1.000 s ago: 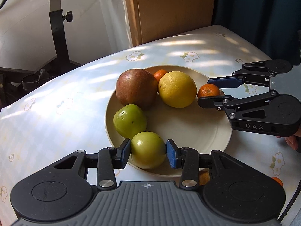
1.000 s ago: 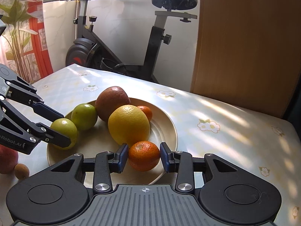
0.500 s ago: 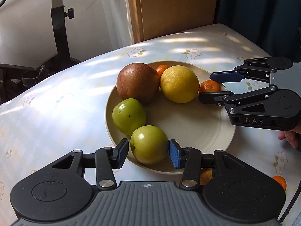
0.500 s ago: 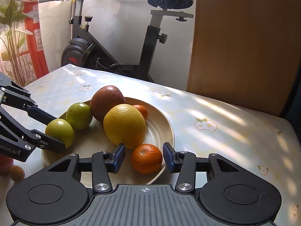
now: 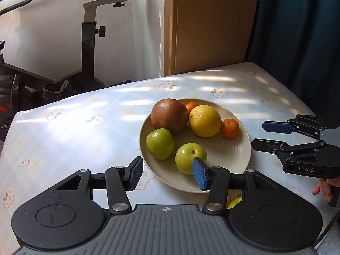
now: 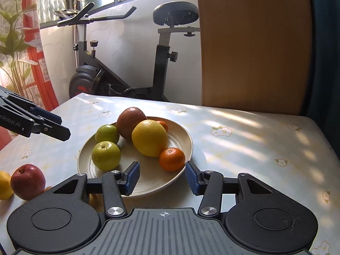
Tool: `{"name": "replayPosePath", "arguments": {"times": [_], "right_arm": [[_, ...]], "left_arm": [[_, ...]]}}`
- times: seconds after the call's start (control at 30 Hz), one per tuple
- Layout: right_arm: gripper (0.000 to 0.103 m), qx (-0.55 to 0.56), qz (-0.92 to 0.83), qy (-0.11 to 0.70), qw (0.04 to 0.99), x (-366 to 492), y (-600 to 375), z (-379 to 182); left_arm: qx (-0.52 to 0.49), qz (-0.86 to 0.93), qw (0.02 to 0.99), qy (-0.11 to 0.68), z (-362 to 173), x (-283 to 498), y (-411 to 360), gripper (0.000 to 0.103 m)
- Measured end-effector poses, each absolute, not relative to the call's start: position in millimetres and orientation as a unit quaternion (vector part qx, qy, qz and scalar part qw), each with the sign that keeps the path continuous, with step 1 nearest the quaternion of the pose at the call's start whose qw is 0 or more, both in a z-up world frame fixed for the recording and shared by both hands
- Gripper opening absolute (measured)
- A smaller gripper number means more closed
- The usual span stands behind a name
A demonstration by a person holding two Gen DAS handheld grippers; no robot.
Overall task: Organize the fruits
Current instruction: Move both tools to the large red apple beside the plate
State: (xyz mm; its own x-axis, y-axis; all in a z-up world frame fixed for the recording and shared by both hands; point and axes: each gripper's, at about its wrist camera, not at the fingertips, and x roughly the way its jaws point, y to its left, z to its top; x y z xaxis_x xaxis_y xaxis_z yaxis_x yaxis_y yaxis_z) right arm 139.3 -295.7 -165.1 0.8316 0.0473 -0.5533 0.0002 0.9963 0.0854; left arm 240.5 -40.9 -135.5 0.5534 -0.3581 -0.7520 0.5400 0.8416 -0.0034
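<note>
My left hand-held gripper (image 5: pixel 167 173) is spread, nothing between its pads; it hangs over the near rim of the plate (image 5: pixel 231 155). The nearer green fruit (image 5: pixel 190 157) lies in the plate just beyond my right pad (image 5: pixel 199 176), not pinched. A second green fruit (image 5: pixel 160 140) sits beside it to the left, and behind them the big reddish-brown fruit (image 5: pixel 169 115) and the yellow citrus (image 5: pixel 205 120) touch each other. A small orange (image 5: pixel 229 128) rests against the yellow one, and another small orange (image 5: pixel 190 106) peeks out behind.

My right hand-held gripper (image 6: pixel 162 177) is spread too and grips nothing. The small orange lies in the plate just past its pads, nearer the right one, with clear space around it.

All six fruits are on the plate, which stands on the flowered desk (image 5: pixel 85 127). Off the plate, near my right gripper's left side, a red apple (image 6: pixel 27 181) and a yellow fruit (image 6: pixel 4 184) lie on the desk.
</note>
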Motion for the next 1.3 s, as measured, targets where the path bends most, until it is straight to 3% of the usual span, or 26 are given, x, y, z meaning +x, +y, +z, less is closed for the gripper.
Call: {"name": "replayPosePath", "arguments": {"times": [0.2, 0.63, 1.3], "right_arm": [[0.045, 0.087, 0.002, 0.289, 0.953, 121, -292, -171], [0.047, 0.058, 0.045, 0.282, 0.957, 112, -228, -157], [0.049, 0.014, 0.12, 0.305, 0.945, 99, -124, -167]], "left_arm": [[0.074, -0.237, 0.887, 0.39, -122, 235, -6, 0.054], [0.062, -0.215, 0.884, 0.41, -121, 211, 60, 0.054], [0.033, -0.242, 0.871, 0.426, -146, 189, 92, 0.053]]}}
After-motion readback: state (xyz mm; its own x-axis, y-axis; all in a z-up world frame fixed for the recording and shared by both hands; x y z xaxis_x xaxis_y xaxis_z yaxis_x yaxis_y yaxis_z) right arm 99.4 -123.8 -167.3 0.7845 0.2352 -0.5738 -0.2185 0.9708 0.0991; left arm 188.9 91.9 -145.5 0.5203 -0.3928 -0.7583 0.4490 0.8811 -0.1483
